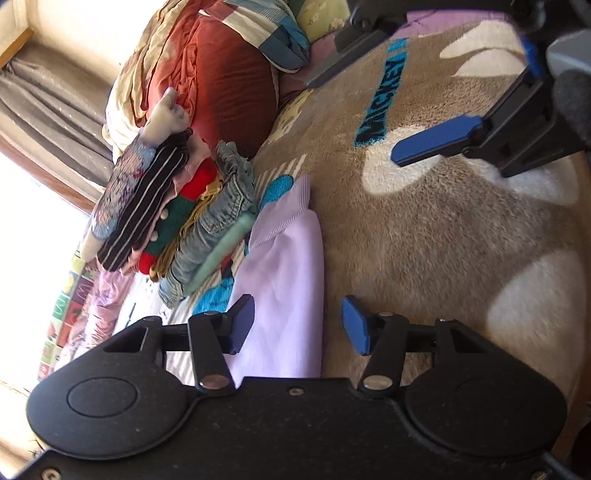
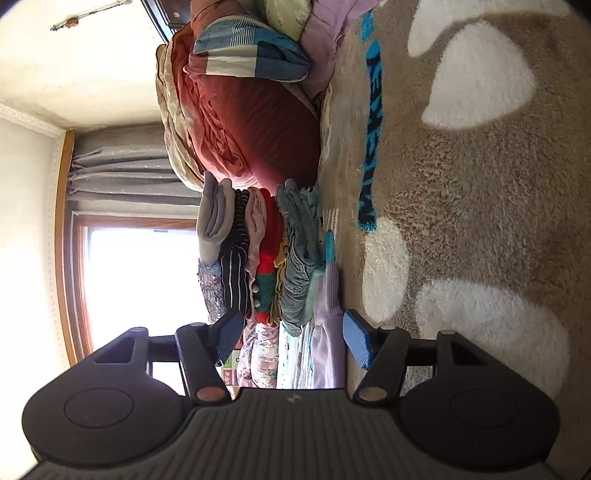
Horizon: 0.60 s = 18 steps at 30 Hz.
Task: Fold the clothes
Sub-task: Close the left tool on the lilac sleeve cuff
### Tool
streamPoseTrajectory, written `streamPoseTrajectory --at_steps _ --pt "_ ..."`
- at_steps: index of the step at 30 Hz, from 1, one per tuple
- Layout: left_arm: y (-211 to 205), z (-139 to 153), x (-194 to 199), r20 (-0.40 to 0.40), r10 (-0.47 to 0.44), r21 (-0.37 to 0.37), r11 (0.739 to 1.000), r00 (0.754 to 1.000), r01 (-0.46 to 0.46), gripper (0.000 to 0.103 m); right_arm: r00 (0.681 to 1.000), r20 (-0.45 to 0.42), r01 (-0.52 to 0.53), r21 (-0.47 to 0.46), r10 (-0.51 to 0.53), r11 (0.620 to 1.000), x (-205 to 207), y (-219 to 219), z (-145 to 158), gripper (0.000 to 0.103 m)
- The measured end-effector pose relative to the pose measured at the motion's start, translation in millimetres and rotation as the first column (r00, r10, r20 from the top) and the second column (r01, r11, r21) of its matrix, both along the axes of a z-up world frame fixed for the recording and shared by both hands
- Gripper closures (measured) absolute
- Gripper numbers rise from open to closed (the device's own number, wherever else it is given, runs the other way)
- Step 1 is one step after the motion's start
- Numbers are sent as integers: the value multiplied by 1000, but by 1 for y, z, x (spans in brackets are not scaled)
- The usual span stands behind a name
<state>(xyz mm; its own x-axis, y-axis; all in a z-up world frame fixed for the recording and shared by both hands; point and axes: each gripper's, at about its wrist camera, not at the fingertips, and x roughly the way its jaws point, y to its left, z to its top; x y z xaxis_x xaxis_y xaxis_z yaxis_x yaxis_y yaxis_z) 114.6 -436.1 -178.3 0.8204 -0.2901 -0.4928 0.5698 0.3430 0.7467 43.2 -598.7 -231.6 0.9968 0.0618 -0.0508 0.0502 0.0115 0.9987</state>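
A folded lilac garment (image 1: pixel 284 273) lies on the fuzzy brown-and-white blanket (image 1: pixel 424 229), beside a stack of folded clothes (image 1: pixel 184 214). My left gripper (image 1: pixel 298 325) is open, its two blue pads either side of the garment's near end without closing on it. In the left wrist view my right gripper (image 1: pixel 388 103) hovers open over the blanket, farther along. From the right wrist view, the right gripper (image 2: pixel 293 336) stands open and holds nothing. The lilac garment (image 2: pixel 328 295) and the stack (image 2: pixel 258 266) lie just beyond it.
A red quilt (image 1: pixel 229 85) and a checked pillow (image 1: pixel 269 29) are heaped past the stack. A grey curtain (image 2: pixel 122 166) and bright window (image 2: pixel 140 288) are behind. The blanket (image 2: pixel 480 206) carries blue lettering (image 2: pixel 371 147).
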Motion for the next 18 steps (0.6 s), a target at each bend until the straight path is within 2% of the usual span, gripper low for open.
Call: streamPoseTrajectory --at_steps 7,9,18 --pt "-41 -14 12 101 4 82 997 995 -12 63 994 15 105 67 -106 992 -13 -12 -11 43" --pt "-51 -17 17 114 11 95 995 993 -22 68 992 19 125 76 -126 989 -15 -15 -13 43" --pt "-81 -26 45 152 79 134 986 985 -100 75 983 28 178 105 -182 978 -21 -23 -20 43"
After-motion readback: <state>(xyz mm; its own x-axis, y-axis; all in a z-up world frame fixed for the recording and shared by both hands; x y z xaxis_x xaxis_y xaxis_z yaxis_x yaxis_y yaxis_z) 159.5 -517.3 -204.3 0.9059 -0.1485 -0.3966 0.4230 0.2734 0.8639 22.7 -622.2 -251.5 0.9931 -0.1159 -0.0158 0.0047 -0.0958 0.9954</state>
